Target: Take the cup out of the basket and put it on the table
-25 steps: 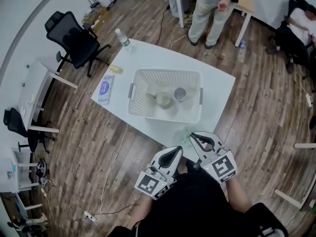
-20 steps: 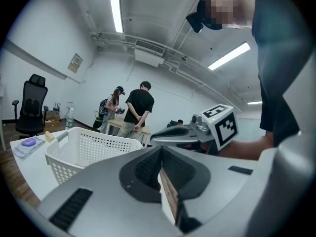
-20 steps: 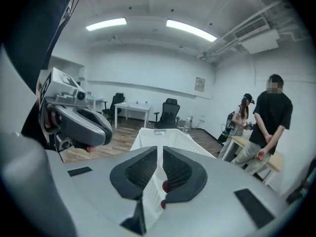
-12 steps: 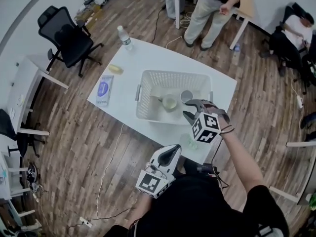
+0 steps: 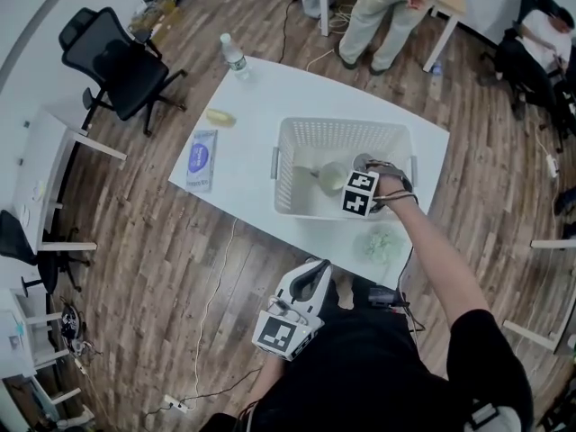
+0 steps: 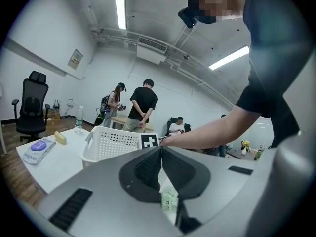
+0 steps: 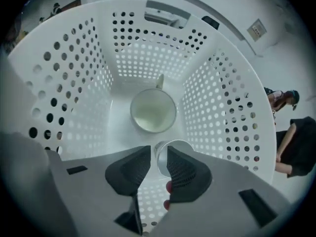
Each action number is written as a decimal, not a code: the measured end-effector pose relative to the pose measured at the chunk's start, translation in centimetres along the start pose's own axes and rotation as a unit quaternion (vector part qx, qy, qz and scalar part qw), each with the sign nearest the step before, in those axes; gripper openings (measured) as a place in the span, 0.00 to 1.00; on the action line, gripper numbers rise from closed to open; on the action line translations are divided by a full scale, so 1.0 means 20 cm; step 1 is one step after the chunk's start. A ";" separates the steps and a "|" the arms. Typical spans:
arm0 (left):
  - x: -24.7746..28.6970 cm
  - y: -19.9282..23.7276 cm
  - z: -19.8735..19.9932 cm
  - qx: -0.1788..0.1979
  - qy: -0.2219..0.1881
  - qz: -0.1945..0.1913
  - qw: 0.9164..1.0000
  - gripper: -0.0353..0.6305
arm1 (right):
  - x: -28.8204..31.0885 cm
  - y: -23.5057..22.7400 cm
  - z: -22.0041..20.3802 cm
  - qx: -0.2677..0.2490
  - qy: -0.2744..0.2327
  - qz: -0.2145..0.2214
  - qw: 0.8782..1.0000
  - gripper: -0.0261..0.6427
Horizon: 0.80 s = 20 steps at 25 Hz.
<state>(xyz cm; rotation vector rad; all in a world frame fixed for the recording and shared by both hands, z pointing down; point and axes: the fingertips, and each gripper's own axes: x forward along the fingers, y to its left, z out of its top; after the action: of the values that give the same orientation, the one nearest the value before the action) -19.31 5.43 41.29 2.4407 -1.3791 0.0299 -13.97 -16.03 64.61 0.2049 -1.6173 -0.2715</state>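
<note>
Fingers of right gripper (image 7: 158, 153), just opening, flank the cup (image 7: 175, 143) rim inside basket (image 7: 222, 107); left gripper (image 6: 161, 150) fingers closed, empty.

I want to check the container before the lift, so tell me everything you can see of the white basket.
The white basket is a rectangular plastic tub. Its walls are perforated with round holes, and it has a grey handle at each short end. It stands upright and open-topped on the white table. Inside it stand a pale green cup and a small metal cup. The right gripper reaches down into it. Its jaws have just been opening, and the metal cup's rim shows between them, ungripped.
</note>
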 end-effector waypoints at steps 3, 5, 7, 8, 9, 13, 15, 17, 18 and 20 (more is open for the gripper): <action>-0.03 0.06 -0.02 -0.001 0.005 0.002 1.000 0.07 | 0.05 -0.02 -0.01 0.004 0.009 -0.014 1.000 0.13; -0.04 0.08 -0.03 0.000 0.008 0.000 1.000 0.07 | 0.06 -0.03 -0.01 0.003 0.008 -0.023 1.000 0.09; -0.03 0.09 -0.02 0.001 0.009 -0.005 1.000 0.07 | 0.04 -0.03 -0.01 0.005 0.007 -0.025 1.000 0.08; -0.03 0.09 -0.02 0.002 0.009 -0.009 1.000 0.07 | 0.03 -0.03 -0.01 0.005 0.006 -0.026 1.000 0.08; -0.02 0.09 -0.01 0.004 0.010 -0.012 1.000 0.07 | 0.02 -0.03 -0.01 0.006 0.003 -0.028 1.000 0.08; 0.00 0.07 0.00 0.009 0.009 -0.030 0.999 0.07 | -0.09 -0.05 0.01 0.010 -0.022 -0.048 0.999 0.08; 0.02 0.05 -0.01 0.012 0.010 -0.041 0.999 0.07 | -0.18 -0.07 0.03 0.012 -0.041 -0.070 0.997 0.08; 0.05 0.02 -0.02 0.014 0.011 -0.052 0.999 0.07 | -0.28 -0.10 0.02 0.013 -0.060 -0.095 0.994 0.08; 0.06 0.01 -0.03 0.015 0.011 -0.056 0.998 0.07 | -0.33 -0.11 0.01 0.012 -0.070 -0.108 0.992 0.08; 0.09 -0.03 -0.03 0.016 0.012 -0.066 0.998 0.07 | -0.44 -0.13 0.00 0.012 -0.089 -0.134 0.987 0.08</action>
<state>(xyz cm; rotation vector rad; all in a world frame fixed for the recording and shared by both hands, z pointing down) -17.83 4.45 42.02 2.5441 -1.2127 0.0507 -13.40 -15.83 55.41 0.4283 -1.7700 -0.4894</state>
